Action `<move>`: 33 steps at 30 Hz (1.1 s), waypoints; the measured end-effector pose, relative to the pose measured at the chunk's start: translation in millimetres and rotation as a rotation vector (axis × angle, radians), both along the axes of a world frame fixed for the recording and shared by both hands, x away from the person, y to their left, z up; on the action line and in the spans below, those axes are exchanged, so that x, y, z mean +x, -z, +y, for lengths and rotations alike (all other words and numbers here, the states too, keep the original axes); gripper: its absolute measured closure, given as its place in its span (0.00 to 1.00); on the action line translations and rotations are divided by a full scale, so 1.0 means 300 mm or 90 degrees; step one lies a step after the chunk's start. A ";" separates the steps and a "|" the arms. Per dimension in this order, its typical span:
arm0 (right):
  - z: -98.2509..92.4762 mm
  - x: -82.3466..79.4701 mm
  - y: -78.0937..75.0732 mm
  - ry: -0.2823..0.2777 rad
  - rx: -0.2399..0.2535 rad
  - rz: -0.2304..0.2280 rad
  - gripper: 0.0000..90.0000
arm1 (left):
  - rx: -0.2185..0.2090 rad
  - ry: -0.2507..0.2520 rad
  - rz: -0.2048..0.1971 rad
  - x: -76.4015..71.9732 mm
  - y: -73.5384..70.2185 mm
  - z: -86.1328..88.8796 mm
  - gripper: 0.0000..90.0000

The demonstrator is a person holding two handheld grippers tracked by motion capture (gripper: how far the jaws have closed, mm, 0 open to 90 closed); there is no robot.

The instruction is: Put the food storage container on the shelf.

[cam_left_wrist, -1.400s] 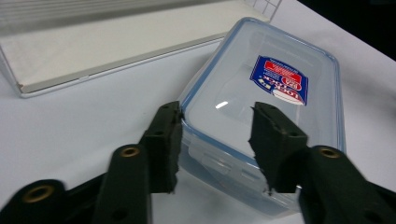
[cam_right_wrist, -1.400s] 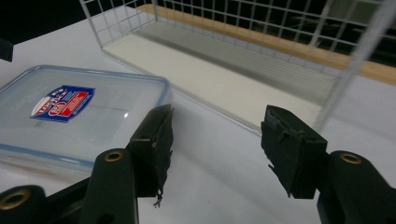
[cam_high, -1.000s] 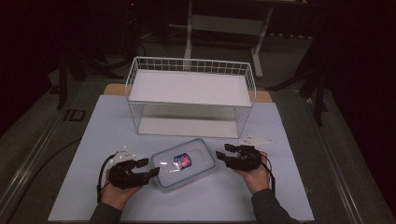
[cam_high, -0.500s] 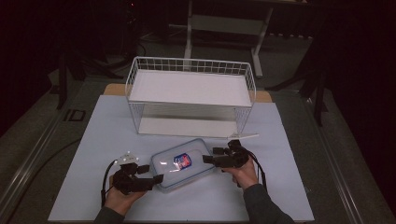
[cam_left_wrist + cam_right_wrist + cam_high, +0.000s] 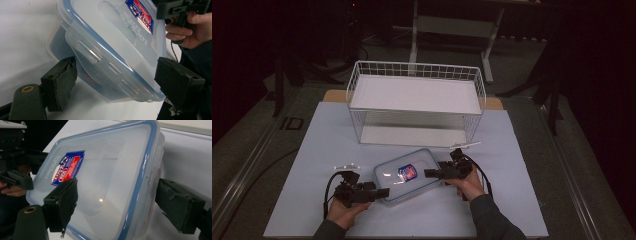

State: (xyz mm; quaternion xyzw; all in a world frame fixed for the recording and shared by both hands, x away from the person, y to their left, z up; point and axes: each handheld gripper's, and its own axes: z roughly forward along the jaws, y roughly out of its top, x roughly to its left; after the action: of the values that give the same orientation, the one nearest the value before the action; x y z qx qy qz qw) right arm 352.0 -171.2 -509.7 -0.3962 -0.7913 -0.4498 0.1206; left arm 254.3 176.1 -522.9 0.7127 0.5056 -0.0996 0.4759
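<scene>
Flanking clear rectangular plastic container with blue-rimmed lid (image 5: 408, 175) | left gripper (image 5: 115, 82) jaws wide apart, holding nothing | right gripper (image 5: 116, 206) likewise | white wire rack (image 5: 416, 106) behind

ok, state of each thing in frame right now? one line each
Food container: lid on, lying on the white table between both grippers.
Left gripper: open, jaws straddling one end of the container, pads apart from it.
Right gripper: open, jaws on either side of the opposite end.
Wire rack: upright at the back of the table, nothing on its shelves.
</scene>
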 end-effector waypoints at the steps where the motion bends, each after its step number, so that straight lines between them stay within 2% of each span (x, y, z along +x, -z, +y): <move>1: 0.001 0.003 0.002 0.001 0.002 0.004 0.20 | -0.004 -0.001 0.006 0.002 0.003 0.001 0.20; 5: 0.002 0.013 0.011 -0.006 0.014 0.031 0.20 | -0.025 -0.002 0.031 0.010 0.015 0.005 0.18; 11: 0.002 0.005 0.005 -0.001 0.006 0.031 0.20 | -0.035 0.000 0.047 0.016 0.023 0.005 0.17; 15: -0.002 -0.009 -0.009 0.003 0.009 0.017 0.23 | -0.036 -0.001 0.051 0.013 0.022 0.006 0.17; 16: -0.010 -0.019 -0.021 0.012 0.022 0.006 0.27 | -0.037 -0.003 0.051 0.011 0.020 0.006 0.17; 19: -0.015 -0.025 -0.026 0.015 0.028 -0.003 0.30 | -0.037 -0.004 0.047 0.007 0.018 0.007 0.17; 20: -0.033 -0.044 -0.039 0.024 0.046 -0.017 0.35 | -0.039 -0.004 0.047 0.004 0.015 0.008 0.21; 24: -0.045 -0.055 -0.040 0.024 0.049 -0.018 0.36 | -0.041 -0.001 0.041 -0.008 0.007 0.010 0.29; 25: -0.052 -0.062 -0.040 0.025 0.051 -0.017 0.37 | -0.039 0.000 0.027 -0.022 -0.004 0.011 0.29; 27: -0.091 -0.085 -0.033 0.025 0.060 -0.015 0.43 | -0.045 0.002 0.006 -0.039 -0.018 0.013 0.46; 28: -0.091 -0.085 -0.033 0.025 0.060 -0.015 0.43 | -0.045 0.002 0.006 -0.039 -0.018 0.013 0.49; 31: -0.116 -0.111 -0.032 0.017 0.050 -0.027 0.46 | -0.054 0.005 -0.009 -0.055 -0.027 0.010 0.55; 33: -0.119 -0.118 -0.033 0.015 0.049 -0.030 0.47 | -0.057 0.004 -0.009 -0.058 -0.029 0.010 0.56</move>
State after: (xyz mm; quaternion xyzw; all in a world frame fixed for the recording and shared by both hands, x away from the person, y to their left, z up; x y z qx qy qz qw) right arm 316.7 -207.0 -499.6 -0.3896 -0.7714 -0.4905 0.1122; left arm 237.0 179.2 -514.3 0.6930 0.4951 -0.1183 0.5105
